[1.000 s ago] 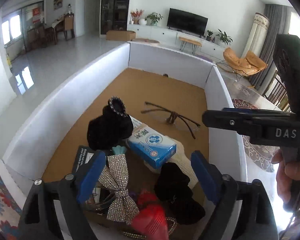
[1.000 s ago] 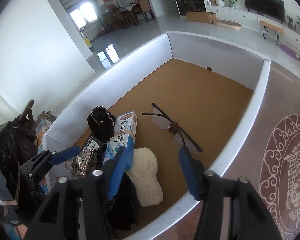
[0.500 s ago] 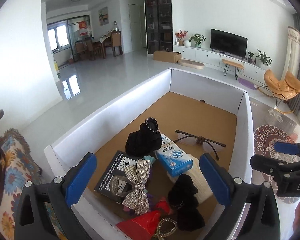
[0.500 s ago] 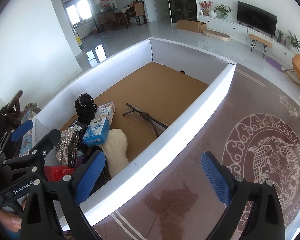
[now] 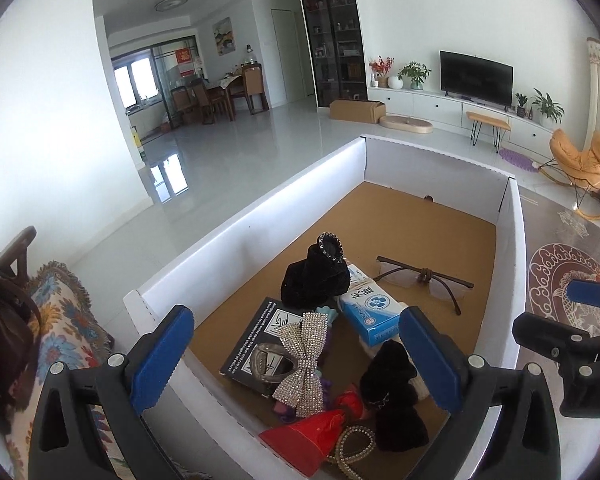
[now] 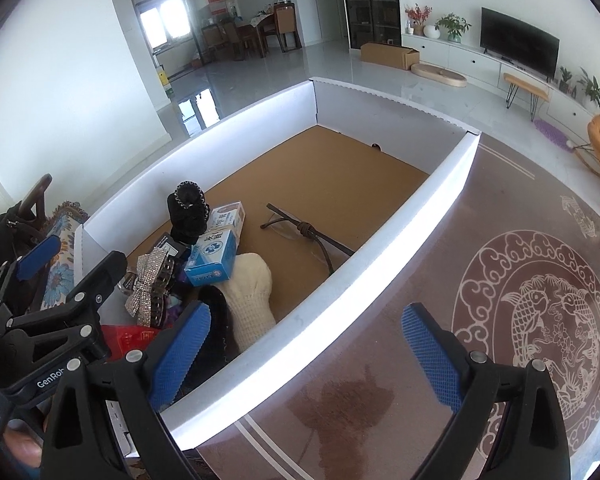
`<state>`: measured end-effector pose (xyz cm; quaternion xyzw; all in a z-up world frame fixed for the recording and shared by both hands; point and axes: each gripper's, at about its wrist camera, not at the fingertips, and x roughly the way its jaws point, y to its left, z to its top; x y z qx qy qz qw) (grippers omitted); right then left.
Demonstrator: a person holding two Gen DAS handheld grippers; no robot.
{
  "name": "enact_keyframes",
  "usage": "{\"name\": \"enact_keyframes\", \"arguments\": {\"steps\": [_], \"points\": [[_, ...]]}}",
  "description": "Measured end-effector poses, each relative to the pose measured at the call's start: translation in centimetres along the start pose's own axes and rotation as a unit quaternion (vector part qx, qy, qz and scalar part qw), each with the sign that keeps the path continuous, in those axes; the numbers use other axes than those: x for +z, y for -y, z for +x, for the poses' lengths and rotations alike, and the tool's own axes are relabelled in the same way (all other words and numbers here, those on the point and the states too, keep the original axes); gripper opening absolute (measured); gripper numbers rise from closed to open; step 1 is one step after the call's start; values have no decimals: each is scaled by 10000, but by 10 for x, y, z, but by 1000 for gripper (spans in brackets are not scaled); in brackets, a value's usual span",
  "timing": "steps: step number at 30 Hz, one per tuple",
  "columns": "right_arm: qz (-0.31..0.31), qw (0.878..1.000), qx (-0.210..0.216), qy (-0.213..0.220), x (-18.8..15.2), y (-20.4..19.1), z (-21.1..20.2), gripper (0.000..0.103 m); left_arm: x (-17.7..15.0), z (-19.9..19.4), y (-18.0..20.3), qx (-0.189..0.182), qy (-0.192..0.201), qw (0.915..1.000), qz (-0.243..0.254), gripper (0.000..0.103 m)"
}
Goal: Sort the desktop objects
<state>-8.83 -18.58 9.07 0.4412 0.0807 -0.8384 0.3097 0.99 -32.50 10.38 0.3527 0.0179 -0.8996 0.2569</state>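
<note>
Above the near end of the tray [image 5: 260, 216], left gripper [image 5: 300, 356] hangs released, blue pads spread wide, nothing between them. Right gripper [image 6: 304, 360] likewise released and empty, held over the tray's right wall and the patterned rug [image 6: 540, 308].

Directly under the left gripper: a rhinestone bow [image 5: 306, 356] lying across a black booklet [image 5: 260, 344], with a hair claw [image 5: 270, 362] on the booklet beside the bow. Nearest the camera, a red pouch [image 5: 304, 440] and a bead bracelet [image 5: 354, 450], touching. Just right of them a black scrunchie [image 5: 392, 396], resting against a cream knit piece [image 6: 250, 292], better seen from the right wrist view.

Further in: a blue-and-white box [image 5: 368, 308], lying flat, with a black velvet item [image 5: 316, 276] trimmed with rhinestones leaning at its left end. Beyond the box, glasses [image 5: 424, 280] lie folded open on the brown tray floor, apart from the pile. Far half of the tray holds only a small dark spot at the back wall.

All task items sit clustered at the tray's near end. The tray stands on the rug-covered surface; a floral cloth [image 5: 64, 320] and a dark bag [image 5: 0, 320] sit to its left.
</note>
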Motion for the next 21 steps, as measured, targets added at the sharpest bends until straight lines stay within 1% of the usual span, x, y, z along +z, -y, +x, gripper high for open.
{"name": "enact_keyframes", "arguments": {"steps": [2,4,6,9,11,15,17,19,21], "points": [[-91,9999,-17,59,2,-6,-4,97,-1,2,-4,50,-160,9999,-28,103],[-191,9998,-43,94,4,-12,-7,97,-1,6,-11,131,-353,9992,-166,103],[-287,9995,-77,116,6,-16,-8,97,-2,7,-18,79,-397,9988,-287,103],[-368,9992,-88,124,7,-20,-8,97,-1,2,-26,81,-277,9989,-362,103],[-370,9992,-82,115,6,-21,-7,97,0,-2,-29,8,-185,9991,-381,103],[-345,9993,-78,99,5,-20,-5,97,3,-6,-34,-377,-201,9978,-501,103],[-333,9994,-83,96,6,-20,-4,97,4,-9,-38,-465,-112,9967,-653,103],[-328,9994,-78,102,7,-20,-5,97,3,-15,-40,-403,60,9960,-792,103],[-333,9993,-76,124,8,-20,-6,97,4,-18,-40,-285,148,9963,-792,103]]}}
